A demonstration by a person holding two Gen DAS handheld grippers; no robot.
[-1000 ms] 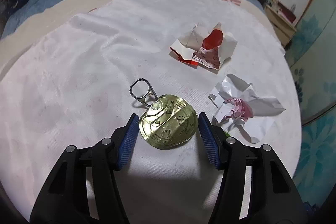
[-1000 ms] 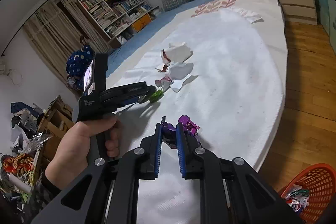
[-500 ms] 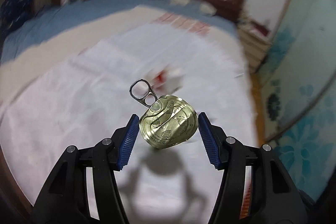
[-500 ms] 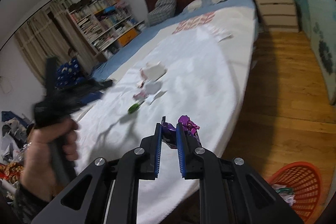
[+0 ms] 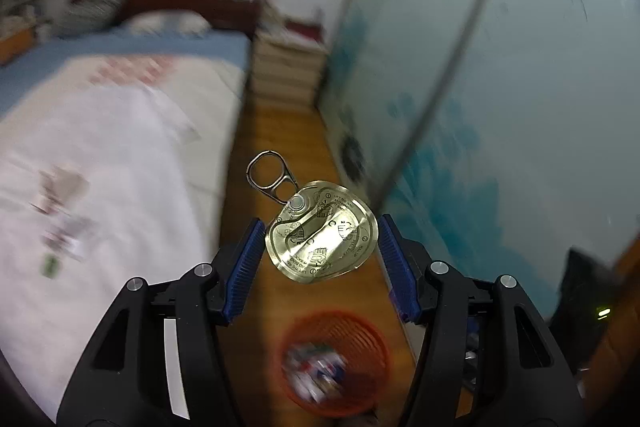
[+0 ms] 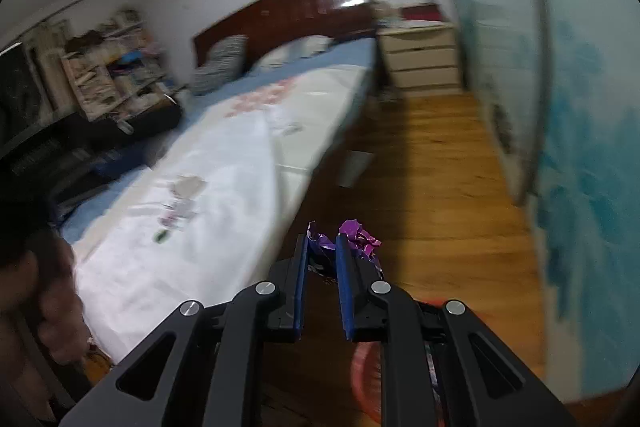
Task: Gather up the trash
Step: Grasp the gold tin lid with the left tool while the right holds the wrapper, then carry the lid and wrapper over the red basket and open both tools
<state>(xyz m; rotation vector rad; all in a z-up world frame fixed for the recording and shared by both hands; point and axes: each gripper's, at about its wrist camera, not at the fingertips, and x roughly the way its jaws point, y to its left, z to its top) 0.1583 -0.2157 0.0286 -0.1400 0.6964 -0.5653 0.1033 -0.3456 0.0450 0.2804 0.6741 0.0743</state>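
Currently, the left gripper (image 5: 320, 251) is holding a dented gold can lid (image 5: 323, 233) clamped edge to edge between its blue pads (image 5: 245, 267), with the pull ring (image 5: 267, 175) sticking up and away from the fingers. It is hanging over the wooden floor (image 5: 276, 135), above and short of an orange basket (image 5: 336, 359) containing mixed scraps. The right gripper (image 6: 321, 255) is pinching a crumpled purple wrapper (image 6: 358, 237) between nearly closed fingers, beside the bed (image 6: 224, 187). More litter (image 6: 176, 215) is lying on the white sheet, blurred.
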